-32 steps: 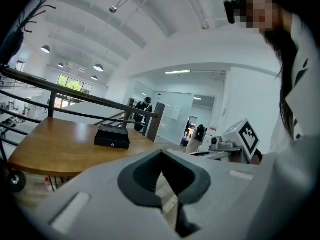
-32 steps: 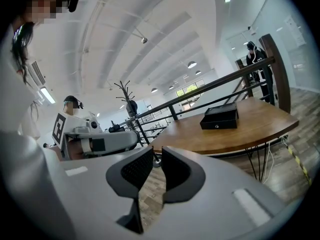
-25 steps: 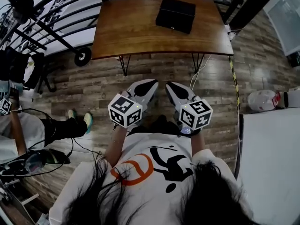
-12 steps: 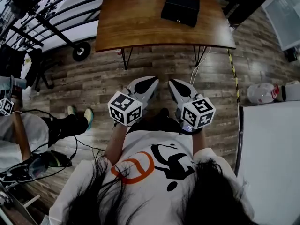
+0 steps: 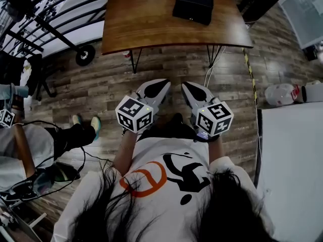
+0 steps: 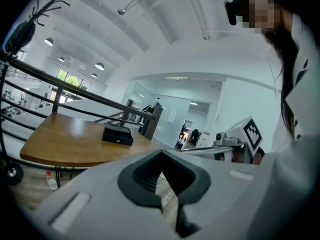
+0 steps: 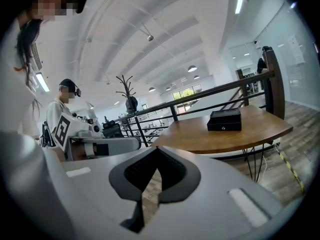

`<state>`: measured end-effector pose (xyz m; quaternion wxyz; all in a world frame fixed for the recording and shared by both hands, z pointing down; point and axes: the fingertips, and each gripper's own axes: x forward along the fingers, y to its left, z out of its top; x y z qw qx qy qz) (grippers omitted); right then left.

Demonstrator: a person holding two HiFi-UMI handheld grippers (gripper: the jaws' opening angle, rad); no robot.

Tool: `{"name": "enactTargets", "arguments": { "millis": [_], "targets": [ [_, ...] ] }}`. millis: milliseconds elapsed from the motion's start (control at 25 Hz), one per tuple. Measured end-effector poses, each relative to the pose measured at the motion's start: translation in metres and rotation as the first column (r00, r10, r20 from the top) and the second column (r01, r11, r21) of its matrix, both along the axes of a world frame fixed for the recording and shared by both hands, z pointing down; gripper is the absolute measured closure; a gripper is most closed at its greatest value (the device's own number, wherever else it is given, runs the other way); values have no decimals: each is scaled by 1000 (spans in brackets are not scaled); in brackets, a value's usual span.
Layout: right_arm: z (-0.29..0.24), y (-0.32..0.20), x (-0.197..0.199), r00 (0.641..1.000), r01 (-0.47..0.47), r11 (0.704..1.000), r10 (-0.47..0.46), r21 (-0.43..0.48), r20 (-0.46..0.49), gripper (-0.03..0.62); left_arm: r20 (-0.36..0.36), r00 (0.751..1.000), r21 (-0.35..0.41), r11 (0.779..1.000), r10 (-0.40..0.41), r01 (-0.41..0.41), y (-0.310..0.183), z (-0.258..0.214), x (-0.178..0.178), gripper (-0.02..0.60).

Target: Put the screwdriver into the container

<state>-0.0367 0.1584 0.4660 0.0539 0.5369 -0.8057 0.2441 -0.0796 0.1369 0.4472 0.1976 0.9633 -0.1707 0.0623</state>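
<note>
**Both claws shut and held at the chest, box waiting on the counter**

I have the left claw (image 6: 161, 152) pressed together at its tips with nothing in it, only a sliver of the wood floor (image 5: 176, 67) showing through the gap lower down. The right claw (image 7: 157, 148) is the same: tips touching, nothing pinched. From the head view, both sit side by side just in front of the person's white shirt (image 5: 166, 170). They are near each other but apart, and angled out over the floor toward the counter (image 5: 146, 24).

The container, a black box (image 5: 192, 5), rests on the far part of that counter, toward its right side and well apart from both claws. I cannot tell from any view where the screwdriver lies.

A black railing (image 5: 50, 24) runs along the counter's left. Another person (image 5: 30, 140) sits at the left edge of the head view.
</note>
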Motion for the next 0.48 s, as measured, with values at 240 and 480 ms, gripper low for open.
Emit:
{"name": "enactTargets", "arguments": {
  "millis": [240, 480],
  "targets": [
    [2, 3, 1, 1000, 0, 1000, 0, -1, -6, 569, -1, 1000, 5, 1000, 12, -12, 2, 0, 3, 581],
    [1, 7, 8, 1000, -16, 1000, 16, 9, -16, 569, -3, 1000, 13, 1000, 16, -16, 6, -1, 7, 581]
  ]
}}
